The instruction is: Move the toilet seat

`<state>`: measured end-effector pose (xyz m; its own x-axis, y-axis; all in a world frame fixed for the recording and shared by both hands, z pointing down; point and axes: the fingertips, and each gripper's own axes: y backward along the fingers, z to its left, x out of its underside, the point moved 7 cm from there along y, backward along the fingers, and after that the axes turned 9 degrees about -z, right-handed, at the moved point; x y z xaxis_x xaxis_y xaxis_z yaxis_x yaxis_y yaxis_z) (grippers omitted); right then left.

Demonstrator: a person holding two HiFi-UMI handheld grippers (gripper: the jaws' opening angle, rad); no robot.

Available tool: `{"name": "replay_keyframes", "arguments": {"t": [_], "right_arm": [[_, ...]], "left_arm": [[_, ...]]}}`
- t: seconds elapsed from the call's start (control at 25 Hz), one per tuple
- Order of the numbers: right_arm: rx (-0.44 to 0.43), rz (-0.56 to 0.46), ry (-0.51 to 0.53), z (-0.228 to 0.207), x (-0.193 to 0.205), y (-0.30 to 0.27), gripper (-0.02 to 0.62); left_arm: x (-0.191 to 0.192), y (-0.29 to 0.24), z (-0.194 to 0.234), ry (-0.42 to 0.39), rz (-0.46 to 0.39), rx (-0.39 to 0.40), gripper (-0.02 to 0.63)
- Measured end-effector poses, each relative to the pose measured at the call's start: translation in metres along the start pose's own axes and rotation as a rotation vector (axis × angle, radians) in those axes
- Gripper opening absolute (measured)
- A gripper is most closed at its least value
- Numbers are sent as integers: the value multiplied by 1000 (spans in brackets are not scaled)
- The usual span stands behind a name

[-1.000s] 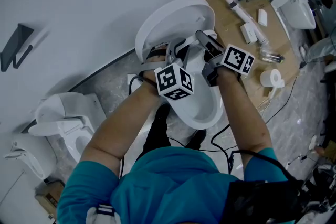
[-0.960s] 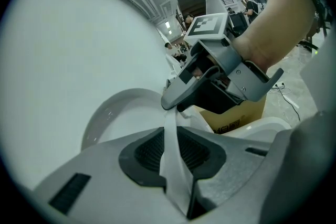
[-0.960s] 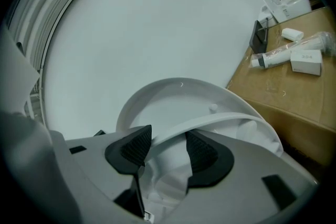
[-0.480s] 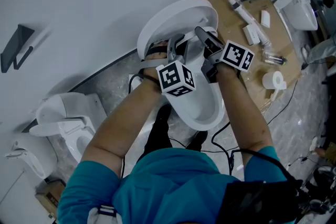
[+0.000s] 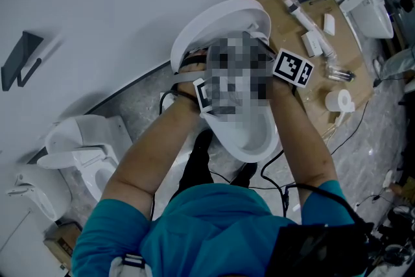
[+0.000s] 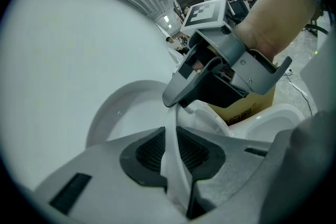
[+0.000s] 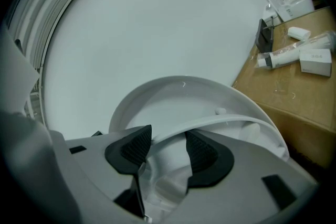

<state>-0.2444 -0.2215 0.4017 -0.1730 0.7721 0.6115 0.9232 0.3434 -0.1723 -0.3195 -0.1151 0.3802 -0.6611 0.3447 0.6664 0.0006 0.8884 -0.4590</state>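
Note:
The white toilet seat (image 6: 170,123) shows as a thin rim running between my left gripper's (image 6: 172,150) ribbed pads, which are shut on it. Behind it the raised lid (image 5: 214,23) leans on the wall. My right gripper (image 7: 165,149) holds its jaws wide with the seat's curved rim (image 7: 220,123) between the pads, which touch it. One of the right gripper's fingers (image 6: 184,89) lies over the same rim just ahead of my left jaws. In the head view a mosaic patch hides both pairs of jaws above the bowl (image 5: 249,139). Only the right marker cube (image 5: 293,69) shows whole.
A cardboard sheet (image 5: 292,23) to the right carries tubes, small boxes and a tape roll (image 5: 336,98). Another toilet (image 5: 84,152) stands at the left, a third fixture (image 5: 366,6) at the top right. Cables (image 5: 279,165) trail on the floor. A dark bracket (image 5: 19,58) hangs on the wall.
My left gripper has edged a little toward the seat and lid. The right gripper has stayed where it was.

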Motion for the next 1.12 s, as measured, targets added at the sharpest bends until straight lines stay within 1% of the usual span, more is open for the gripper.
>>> {"name": "replay_keyframes", "arguments": {"t": [0.44,0.64,0.72,0.8,1.0,1.12], "right_arm": [[-1,12,-2,1,0,7,209],[8,34,2,6,2,14,210],[11,44,17,8,2,19,213],[20,47,58,10,0,26,255],[43,27,117,13,-9,56,261],[38,27,137,18,-12,82,261]], "left_arm": [[-3,5,-5,13,-4,13,69],[-2,10,-8,70,-1,25,70],[-4,14,-9,85,0,31,88],[-6,19,-9,105,-4,29,92],[-13,39,-7,151,-32,5,95],[-26,55,-10,208,-80,21,95]]}}
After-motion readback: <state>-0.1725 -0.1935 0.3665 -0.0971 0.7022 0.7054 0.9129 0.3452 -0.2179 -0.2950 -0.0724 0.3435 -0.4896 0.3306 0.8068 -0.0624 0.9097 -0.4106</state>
